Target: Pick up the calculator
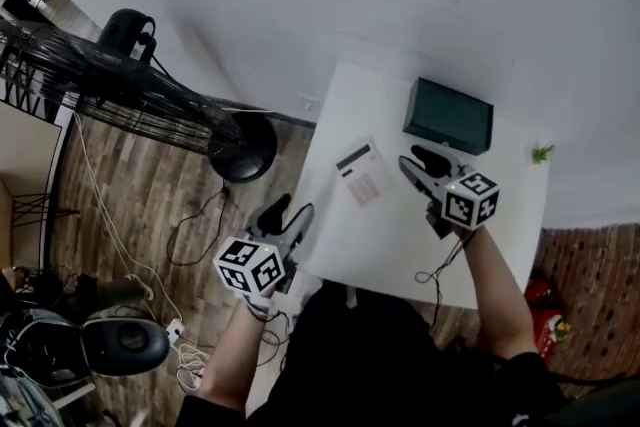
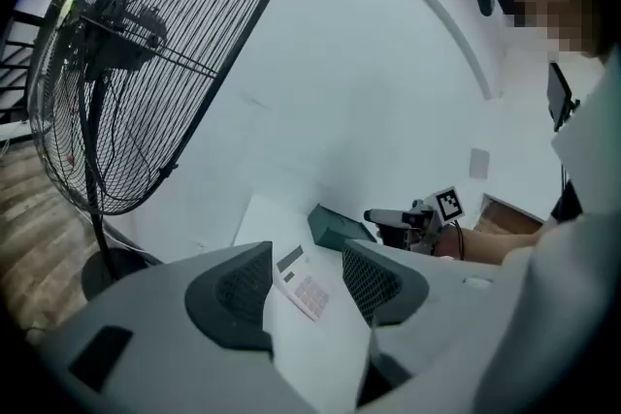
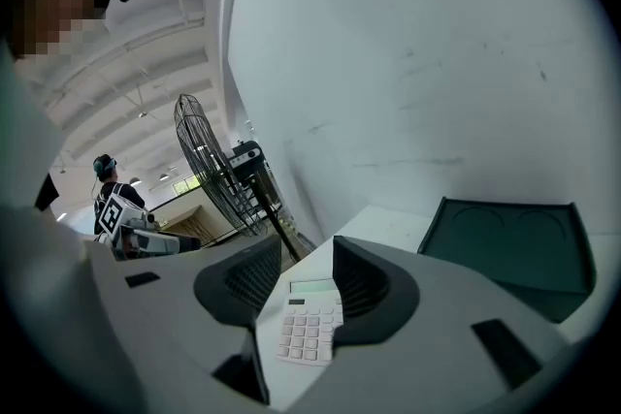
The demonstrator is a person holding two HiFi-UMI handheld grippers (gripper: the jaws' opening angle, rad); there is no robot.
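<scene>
The left gripper (image 1: 287, 215) hovers at the table's (image 1: 370, 235) near left edge, jaws spread with nothing between them. Further in, the right gripper (image 1: 420, 165) hangs over the middle of the table, jaws also spread. The calculator (image 1: 362, 173) lies flat just beside it toward the left edge, untouched.

I judge the reach is in hand. To do it well, the right gripper should drop low and line up along the calculator's length. The pads should then straddle its narrow width and close on the long edges. The slab is thin and the tabletop is smooth and white, so a high or skewed pinch would likely skid it away.

The calculator is pale plastic with rows of small keys and a dark display strip. At the far edge sits a matte dark green box (image 1: 448, 115), rectangular. Past the left edge stands a black wire-grille fan (image 1: 110, 80).
</scene>
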